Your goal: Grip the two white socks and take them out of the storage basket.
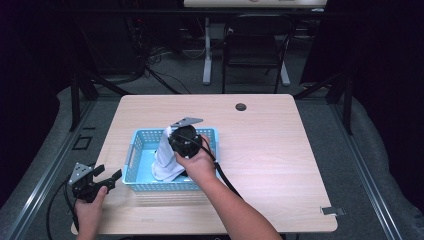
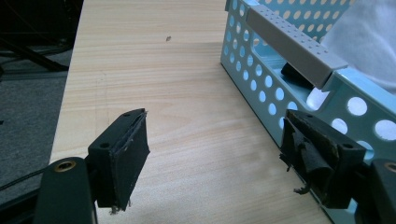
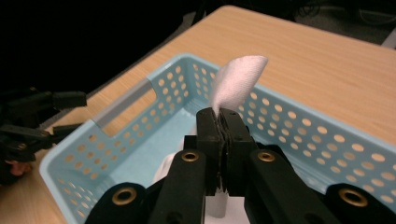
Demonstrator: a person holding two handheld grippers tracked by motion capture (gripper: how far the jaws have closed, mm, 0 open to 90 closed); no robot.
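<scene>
A light blue perforated basket (image 1: 141, 137) stands on the wooden table, left of centre. A white cloth (image 1: 165, 157) rises out of it, pulled up into a peak. My right gripper (image 3: 223, 122) is shut on the cloth (image 3: 236, 84), whose corner sticks up past the pinched jaws above the basket (image 3: 289, 128). In the high view that right gripper (image 1: 176, 134) hangs over the basket's middle. My left gripper (image 1: 111, 175) is held off the basket's left front corner, at the table's near left edge. It is open (image 2: 215, 140), with bare wood between its pads and the basket wall (image 2: 261, 79) beside its right jaw.
The wooden table (image 1: 270, 150) has bare room to the right of the basket and behind it. A small dark round hole (image 1: 241, 106) sits near the far edge. A black chair (image 1: 255, 47) and desk legs stand beyond the table. A dark object (image 2: 294, 74) lies inside the basket.
</scene>
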